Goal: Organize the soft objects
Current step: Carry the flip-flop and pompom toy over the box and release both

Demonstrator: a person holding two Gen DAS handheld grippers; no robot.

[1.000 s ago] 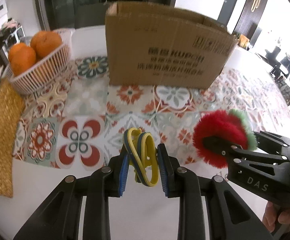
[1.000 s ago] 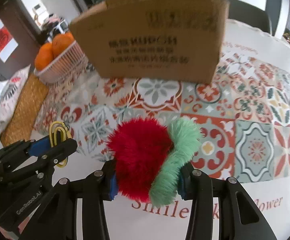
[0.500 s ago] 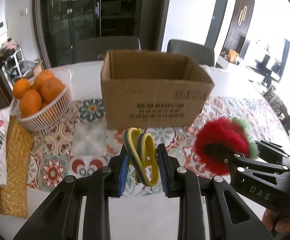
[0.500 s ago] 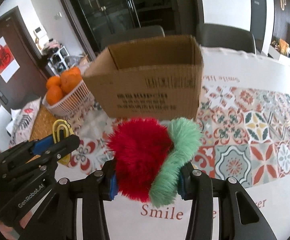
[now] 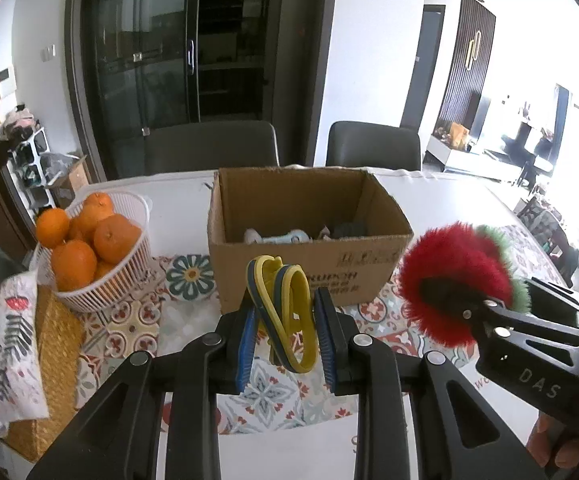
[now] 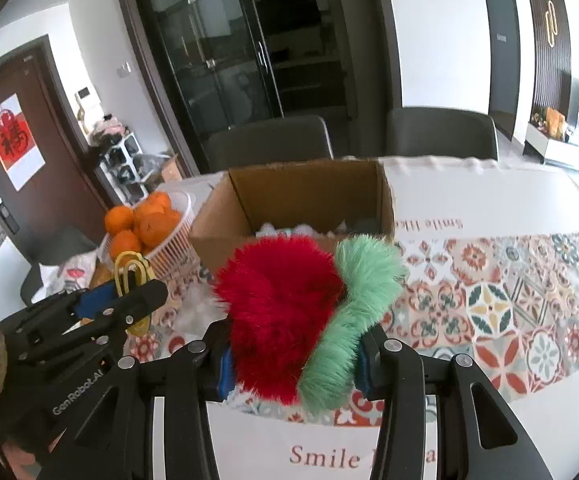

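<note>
Squarely between the blue pads of the left gripper (image 5: 285, 330), low in the middle of its own view, sat a bunch of yellow-and-blue loop bands (image 5: 283, 312), the jaws drawn close and pinching it so the loops stood up above the fingertips. At the lower right of that frame the right gripper (image 5: 455, 300) reached in, its jaws clamped on a fluffy red-and-green pompom (image 5: 457, 276). In the right wrist view the same pompom (image 6: 305, 316) filled the lower centre, squeezed between the pads of the right gripper (image 6: 293, 364), red fur on the left and green on the right; the left gripper (image 6: 129, 300) with its bands (image 6: 131, 270) showed at the lower left.

Beyond both grippers, at mid-frame, stood an open cardboard box (image 5: 309, 248) on a tiled-pattern tablecloth (image 5: 129, 328). Small pale items (image 5: 277, 236) lay at its bottom; what they were was too unclear to tell. Its near wall rose between the grippers and the box's inside. Left of the box stood a white basket (image 5: 97, 280) of oranges (image 5: 105, 232), and at the far left a woven yellow mat (image 5: 53, 344) with a printed cloth (image 5: 9, 344) lying on it. Two dark chairs (image 5: 209, 148) stood behind the table.
</note>
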